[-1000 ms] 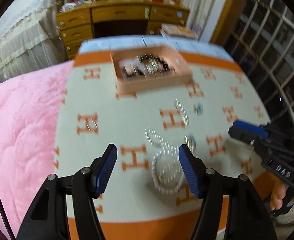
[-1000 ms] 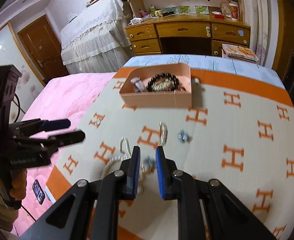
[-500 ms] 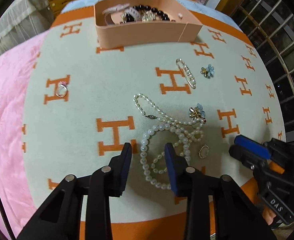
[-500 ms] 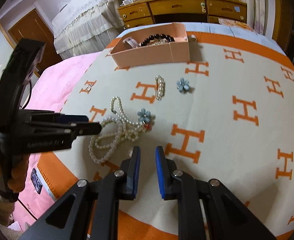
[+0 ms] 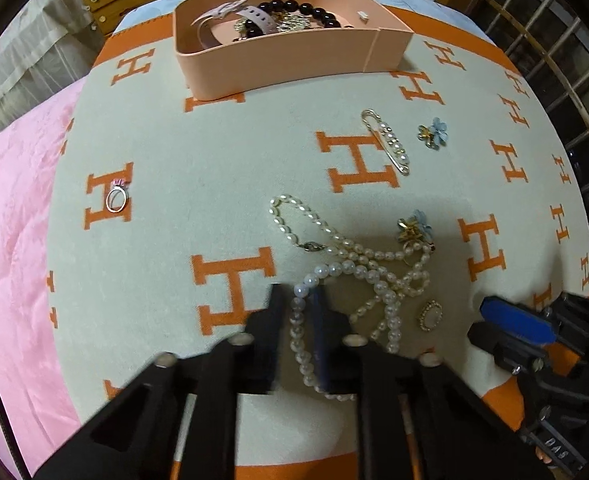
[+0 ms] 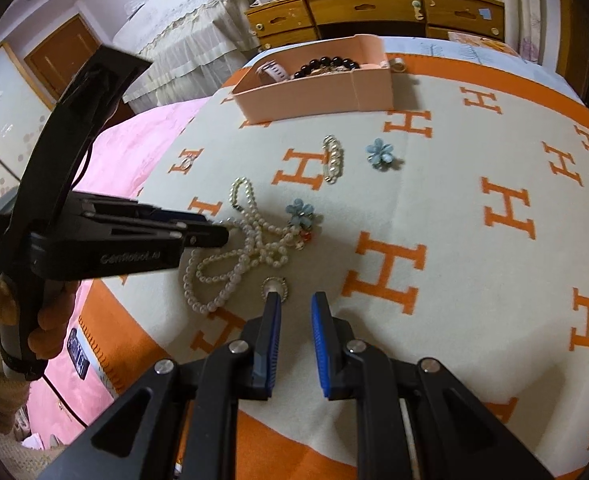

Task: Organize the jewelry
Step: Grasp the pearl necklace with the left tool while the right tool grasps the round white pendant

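Note:
A tangle of white pearl necklaces [image 5: 358,276] lies on the cream and orange blanket [image 5: 214,152]. My left gripper [image 5: 297,300] has closed on one strand of large pearls, which runs between its fingers; it also shows in the right wrist view [image 6: 214,236] at the pearls [image 6: 238,260]. My right gripper [image 6: 296,304] hovers empty with a narrow gap between its fingers, just right of a small round brooch [image 6: 273,286]. A pink box [image 5: 286,56] at the far end holds a black bead bracelet [image 5: 310,10] and a pink watch.
Loose on the blanket lie a ring [image 5: 116,199], a pearl pin [image 5: 388,142], a blue flower piece [image 5: 434,132] and a second blue flower [image 5: 414,228] by the pearls. A pink quilt [image 5: 10,240] lies to the left. A wooden dresser [image 6: 374,4] stands behind.
My left gripper moved down and forward onto the pearls and its fingers closed from wide open onto a strand. My right gripper dropped lower towards the round brooch.

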`<state>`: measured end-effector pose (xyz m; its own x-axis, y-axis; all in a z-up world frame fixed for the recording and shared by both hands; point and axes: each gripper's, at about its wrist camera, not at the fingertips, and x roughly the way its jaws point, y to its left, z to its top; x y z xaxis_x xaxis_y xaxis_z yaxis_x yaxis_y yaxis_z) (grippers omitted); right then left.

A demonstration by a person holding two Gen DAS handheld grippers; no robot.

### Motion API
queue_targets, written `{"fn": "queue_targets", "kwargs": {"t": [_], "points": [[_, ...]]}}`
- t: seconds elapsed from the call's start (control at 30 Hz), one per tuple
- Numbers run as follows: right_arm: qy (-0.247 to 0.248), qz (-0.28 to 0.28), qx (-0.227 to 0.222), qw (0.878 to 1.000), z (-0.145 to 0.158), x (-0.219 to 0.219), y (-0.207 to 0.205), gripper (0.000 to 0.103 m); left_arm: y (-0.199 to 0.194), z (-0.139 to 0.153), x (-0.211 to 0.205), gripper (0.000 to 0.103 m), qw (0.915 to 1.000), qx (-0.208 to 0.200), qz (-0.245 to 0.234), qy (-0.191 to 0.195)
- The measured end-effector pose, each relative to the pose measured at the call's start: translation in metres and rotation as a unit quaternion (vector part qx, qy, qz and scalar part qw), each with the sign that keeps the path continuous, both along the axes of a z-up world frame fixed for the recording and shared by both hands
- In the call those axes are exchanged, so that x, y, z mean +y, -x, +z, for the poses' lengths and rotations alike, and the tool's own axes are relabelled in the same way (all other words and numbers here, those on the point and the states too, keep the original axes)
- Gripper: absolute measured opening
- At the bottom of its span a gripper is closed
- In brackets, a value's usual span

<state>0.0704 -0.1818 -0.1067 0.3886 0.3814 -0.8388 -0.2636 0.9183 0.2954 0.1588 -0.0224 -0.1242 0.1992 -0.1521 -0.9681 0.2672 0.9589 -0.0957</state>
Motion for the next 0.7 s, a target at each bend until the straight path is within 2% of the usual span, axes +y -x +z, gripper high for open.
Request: {"fn": "queue_targets", "kwargs": {"t": [0.17,0.23,0.3,0.37,0.7], "points": [[0.009,0.017,0.01,1.0,-0.01,0.008,0.002,0.016,0.001,-0.001,0.015,0.005,0.9991,0.006,0.033,0.025],[0.013,0.021,0.009,1.0,-0.012,0.011,0.002,0.02,0.006,0.0,0.022,0.005,0.9987,0.004,0.04,0.03],[0.021,0.027,-0.003,0.999,-0.011,0.015,0.004,0.03,0.012,0.001,0.03,0.005,0.9982,0.004,0.046,0.037],[0.036,0.032,-0.015,0.999,-0.01,0.022,0.005,0.034,0.019,0.005,0.041,0.005,0.9975,0.006,0.052,0.047],[0.102,0.049,-0.084,0.99,-0.013,0.05,0.011,0.034,0.043,0.012,0.07,0.005,0.994,0.003,0.066,0.087]]}}
